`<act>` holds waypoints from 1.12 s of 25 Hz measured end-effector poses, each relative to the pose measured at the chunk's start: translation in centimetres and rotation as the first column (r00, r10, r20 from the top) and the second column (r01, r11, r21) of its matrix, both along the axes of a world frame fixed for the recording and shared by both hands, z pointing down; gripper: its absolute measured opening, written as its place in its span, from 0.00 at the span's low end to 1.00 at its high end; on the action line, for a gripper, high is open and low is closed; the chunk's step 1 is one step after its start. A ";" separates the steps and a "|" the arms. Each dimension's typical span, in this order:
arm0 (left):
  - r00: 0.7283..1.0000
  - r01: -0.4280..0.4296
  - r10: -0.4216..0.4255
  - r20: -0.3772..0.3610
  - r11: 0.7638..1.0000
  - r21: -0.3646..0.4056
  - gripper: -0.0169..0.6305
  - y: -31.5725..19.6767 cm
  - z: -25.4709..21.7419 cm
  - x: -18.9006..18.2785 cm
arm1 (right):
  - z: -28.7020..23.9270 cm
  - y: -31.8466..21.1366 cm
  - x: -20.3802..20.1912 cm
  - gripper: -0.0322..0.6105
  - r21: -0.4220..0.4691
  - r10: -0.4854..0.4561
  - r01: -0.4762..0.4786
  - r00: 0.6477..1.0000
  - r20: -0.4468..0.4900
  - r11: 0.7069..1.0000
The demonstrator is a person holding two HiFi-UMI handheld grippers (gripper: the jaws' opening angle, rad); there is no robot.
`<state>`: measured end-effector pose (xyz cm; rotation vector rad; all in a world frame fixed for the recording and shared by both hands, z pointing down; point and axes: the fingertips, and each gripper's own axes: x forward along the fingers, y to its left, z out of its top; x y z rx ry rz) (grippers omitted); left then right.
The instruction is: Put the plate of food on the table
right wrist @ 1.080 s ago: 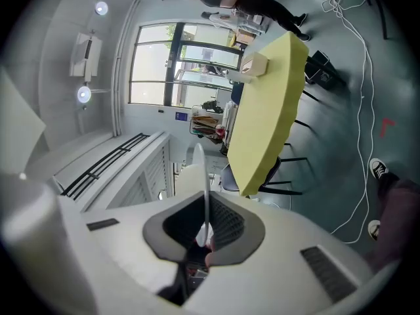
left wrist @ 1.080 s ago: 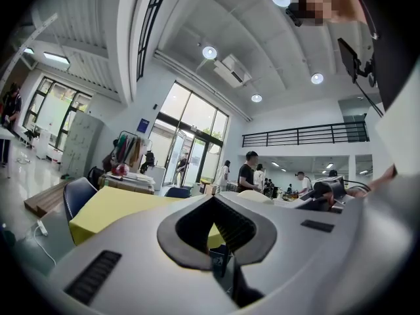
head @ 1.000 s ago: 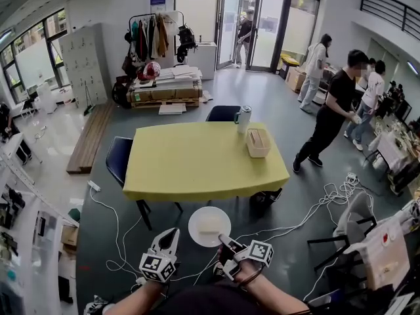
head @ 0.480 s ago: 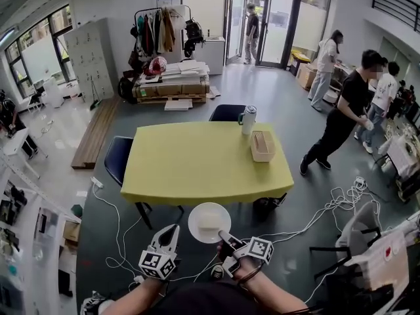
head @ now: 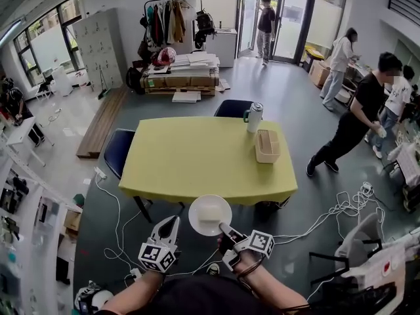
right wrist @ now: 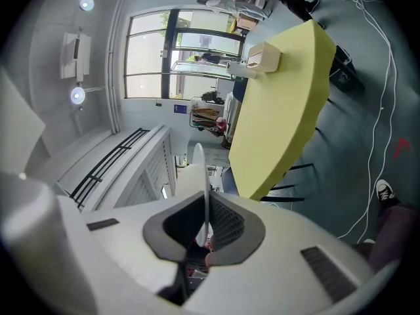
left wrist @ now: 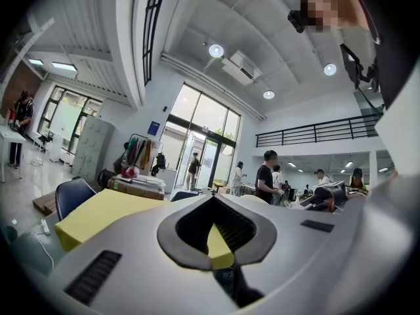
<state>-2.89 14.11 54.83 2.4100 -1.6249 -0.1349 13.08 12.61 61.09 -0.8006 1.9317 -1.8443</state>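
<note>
The yellow table [head: 197, 156] fills the middle of the head view. Its near half is bare, with a dark chair [head: 118, 151] at its left side and another [head: 233, 107] at the far side.

The white plate [head: 197, 209] is in the air, just short of the table's near edge and not resting on anything. A pale block of food [head: 211, 216] sits on it.

The right gripper [head: 223, 228] pinches the plate by its near rim. In the right gripper view the jaws are clamped on the thin rim of the plate, seen edge-on [right wrist: 199, 169].

The left gripper [head: 172, 222] hovers beside the plate. Its jaws are closed together on nothing, and only the yellow table top [left wrist: 98, 212] shows past them.

A wooden tissue box [head: 267, 146] and a steel flask [head: 254, 117] stand on the far right of the table, well away from the approach.

The step in hand looks like carrying the plate over the table. A single grip at the rim leaves the far side of the plate unsupported, so it should stay level, or the food may slide.

- Move forward slowly and clear the near edge before lowering.
- Aim for the open middle of the near half.
- Let the base rest flat on the table before the jaws open.
- Keep the left gripper clear, or bring it under the far rim if the plate sags.
</note>
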 end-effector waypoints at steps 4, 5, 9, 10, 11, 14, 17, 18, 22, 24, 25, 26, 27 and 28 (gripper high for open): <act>1.000 0.020 -0.020 0.003 1.000 0.009 0.04 -1.2 -0.1 0.7 | 0.4 -1.5 0.6 0.08 -0.003 -0.018 0.018 1.000 0.005 1.000; 1.000 0.024 -0.024 0.004 1.000 0.011 0.04 -1.4 -0.2 0.8 | 0.5 -1.9 0.6 0.08 0.002 -0.024 0.024 1.000 0.007 1.000; 0.999 0.043 -0.043 0.010 0.999 0.008 0.04 -2.2 -0.1 0.6 | 0.7 -2.9 0.4 0.08 -0.002 -0.045 0.045 0.999 0.009 0.999; 0.999 0.049 -0.049 0.011 0.999 0.005 0.04 -2.3 0.0 0.5 | 0.8 -3.1 0.3 0.08 -0.008 -0.049 0.049 0.999 0.010 0.999; 0.998 0.055 -0.055 0.011 0.998 0.002 0.04 -2.4 0.1 0.4 | 0.9 -3.2 0.2 0.08 -0.014 -0.053 0.053 0.999 0.010 0.999; 0.998 0.070 -0.070 0.007 0.998 -0.005 0.04 -3.1 0.4 0.2 | 1.2 -3.9 0.1 0.08 -0.024 -0.066 0.066 0.998 0.006 0.998; 0.997 0.071 -0.071 0.004 0.997 -0.006 0.04 -4.0 0.5 0.2 | 1.3 -5.0 0.0 0.08 -0.019 -0.074 0.074 0.997 0.005 0.997; 0.998 0.069 -0.069 0.003 0.998 -0.007 0.04 -4.5 0.6 0.3 | 1.4 -5.4 0.0 0.08 -0.018 -0.075 0.075 0.997 0.004 0.997; 0.999 0.053 -0.053 -0.003 0.999 -0.001 0.04 -6.7 0.8 0.5 | 1.3 -7.2 0.0 0.08 -0.015 -0.068 0.068 0.998 0.004 0.998; 0.999 0.045 -0.045 -0.006 0.999 0.007 0.04 -7.7 0.5 0.6 | 1.3 -7.9 0.1 0.08 -0.007 -0.064 0.064 0.998 -0.001 0.998; 0.999 0.041 -0.041 -0.006 0.999 0.011 0.04 -8.2 0.4 0.5 | 1.3 -8.3 0.0 0.08 -0.004 -0.063 0.063 0.998 -0.005 0.998; 0.999 0.037 -0.037 -0.006 0.999 0.015 0.04 -8.7 0.3 0.4 | 1.3 -8.7 0.0 0.08 -0.004 -0.062 0.062 0.998 -0.009 0.998; 0.999 0.034 -0.034 -0.006 0.999 0.017 0.04 -9.3 0.2 0.3 | 1.4 -9.1 -0.1 0.08 -0.007 -0.060 0.060 0.998 -0.012 0.998; 0.999 0.032 -0.032 -0.007 0.999 0.016 0.04 -9.9 0.3 0.1 | 1.4 -9.6 -0.3 0.08 -0.013 -0.056 0.056 0.998 -0.015 0.998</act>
